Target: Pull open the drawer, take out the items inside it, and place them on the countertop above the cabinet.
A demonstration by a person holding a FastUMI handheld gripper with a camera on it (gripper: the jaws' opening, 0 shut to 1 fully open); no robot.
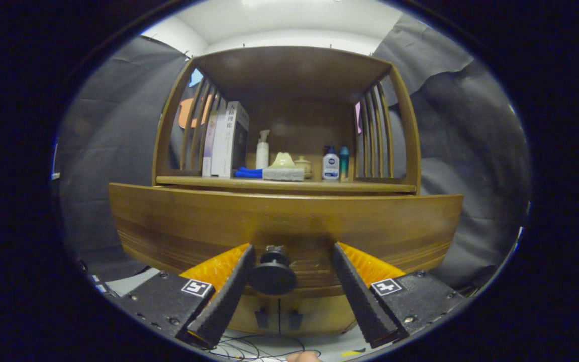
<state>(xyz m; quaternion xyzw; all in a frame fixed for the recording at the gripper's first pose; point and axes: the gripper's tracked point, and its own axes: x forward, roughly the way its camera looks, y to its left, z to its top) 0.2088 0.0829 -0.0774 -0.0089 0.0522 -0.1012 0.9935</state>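
the wooden cabinet point(289, 151) stands against the dark cloth wall, its drawer point(169, 226) front spanning the width below the countertop point(279, 184). on the countertop above the drawer stand books point(226, 138), a white pump bottle point(263, 149), a grey sponge point(283, 174) and small bottles point(330, 163). the gripper point(294, 261) is spread wide at the drawer front, holding nothing; the drawer's dark round knob point(273, 275) sits between its fingers point(229, 291), close to the left one.

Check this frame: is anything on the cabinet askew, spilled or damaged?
Nothing stands out. The books and bottles on the countertop stand upright, and the gripper is open around the drawer knob.
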